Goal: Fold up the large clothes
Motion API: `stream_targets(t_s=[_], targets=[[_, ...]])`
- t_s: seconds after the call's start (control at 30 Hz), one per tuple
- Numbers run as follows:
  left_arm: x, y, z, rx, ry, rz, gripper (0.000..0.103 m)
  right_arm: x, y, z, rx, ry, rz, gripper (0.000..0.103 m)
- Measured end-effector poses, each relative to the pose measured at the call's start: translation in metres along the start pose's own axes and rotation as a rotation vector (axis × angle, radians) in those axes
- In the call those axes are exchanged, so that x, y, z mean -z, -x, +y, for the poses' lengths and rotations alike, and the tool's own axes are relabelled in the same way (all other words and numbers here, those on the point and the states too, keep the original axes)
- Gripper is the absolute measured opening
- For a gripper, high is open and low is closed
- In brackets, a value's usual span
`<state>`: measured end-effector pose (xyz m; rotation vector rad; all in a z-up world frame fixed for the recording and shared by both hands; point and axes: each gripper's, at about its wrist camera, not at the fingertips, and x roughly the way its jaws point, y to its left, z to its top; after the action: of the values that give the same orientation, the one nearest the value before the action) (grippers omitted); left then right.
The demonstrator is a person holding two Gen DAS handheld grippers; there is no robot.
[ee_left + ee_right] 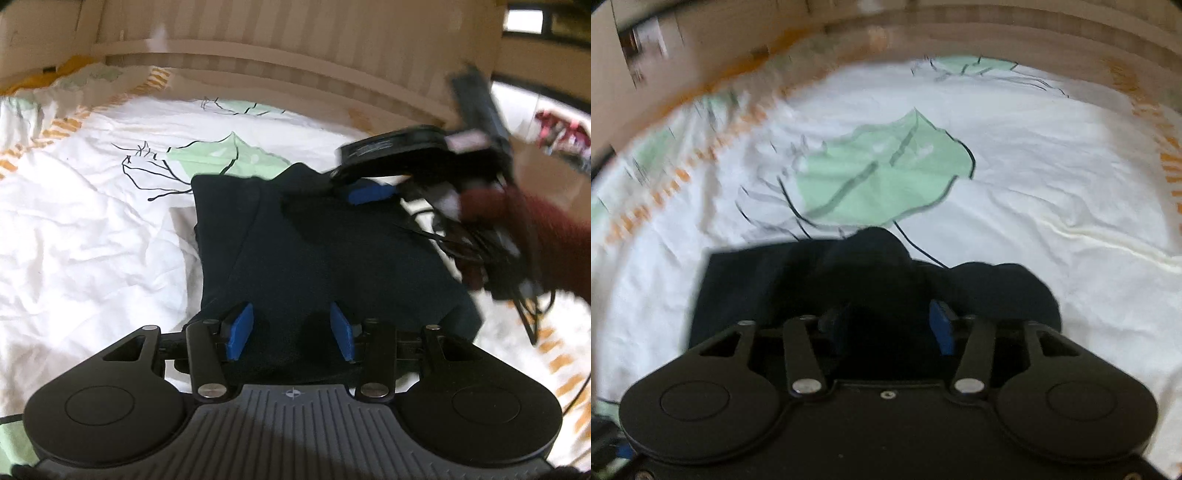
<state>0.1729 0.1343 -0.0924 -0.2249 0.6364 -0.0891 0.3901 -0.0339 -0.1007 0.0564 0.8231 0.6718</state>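
One dark garment (325, 251) lies folded on the white bedsheet (92, 221), its long axis running from six toward twelve o'clock in the left wrist view. Left gripper (291, 332) sits at its six o'clock edge, fingers spread, cloth between them. Right gripper (364, 190), at one o'clock, looks spread over bunched fabric; any pinch I cannot tell.

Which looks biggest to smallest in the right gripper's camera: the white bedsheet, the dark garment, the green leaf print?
1. White bedsheet: fills most of the view.
2 and 3. Dark garment and green leaf print: similar apparent size. The garment lies nearer the camera and is partly hidden by the right gripper, so I won't rank them.
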Motion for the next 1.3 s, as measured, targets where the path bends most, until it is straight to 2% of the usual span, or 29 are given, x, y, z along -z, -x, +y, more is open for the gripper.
stream_targets(t_s=[0.03,0.1,0.2,0.27,0.3,0.47,0.53,0.6,0.8,0.9,1.07,1.27,1.3], targets=[[-0.004,0.004,0.004,0.022,0.023,-0.004,0.052,0.002,0.013,-0.006,-0.040,-0.046,-0.037,0.078],[-0.013,0.018,0.015,0.067,0.093,-0.042,0.070,0.005,0.037,-0.014,-0.100,-0.109,-0.116,0.092],[-0.023,0.039,0.031,0.099,0.200,-0.126,0.081,0.016,0.072,-0.033,-0.159,-0.186,-0.213,0.102],[-0.028,0.042,0.044,0.104,0.274,-0.135,0.086,0.026,0.088,-0.051,-0.183,-0.262,-0.239,0.103],[-0.029,0.039,0.050,0.111,0.308,-0.114,0.086,0.032,0.093,-0.062,-0.192,-0.313,-0.241,0.103],[-0.019,0.005,0.069,0.175,0.425,0.098,0.086,0.065,0.095,-0.101,-0.226,-0.508,-0.205,0.103],[-0.014,-0.005,0.072,0.165,0.436,0.132,0.087,0.076,0.087,-0.108,-0.242,-0.540,-0.175,0.103],[-0.011,-0.015,0.072,0.196,0.450,0.161,0.089,0.083,0.078,-0.109,-0.269,-0.560,-0.141,0.103],[-0.014,-0.039,0.068,0.224,0.434,0.233,0.102,0.093,0.054,-0.101,-0.346,-0.557,-0.065,0.103],[-0.011,-0.052,0.069,0.266,0.471,0.285,0.102,0.091,0.045,-0.093,-0.358,-0.530,-0.050,0.103],[-0.008,-0.058,0.074,0.316,0.504,0.305,0.102,0.087,0.038,-0.084,-0.340,-0.489,-0.035,0.103],[-0.006,-0.058,0.067,0.386,0.485,0.321,0.098,0.089,0.039,-0.083,-0.335,-0.460,-0.012,0.103],[-0.005,-0.057,0.068,0.388,0.486,0.319,0.098,0.089,0.039,-0.083,-0.328,-0.454,-0.009,0.100]])
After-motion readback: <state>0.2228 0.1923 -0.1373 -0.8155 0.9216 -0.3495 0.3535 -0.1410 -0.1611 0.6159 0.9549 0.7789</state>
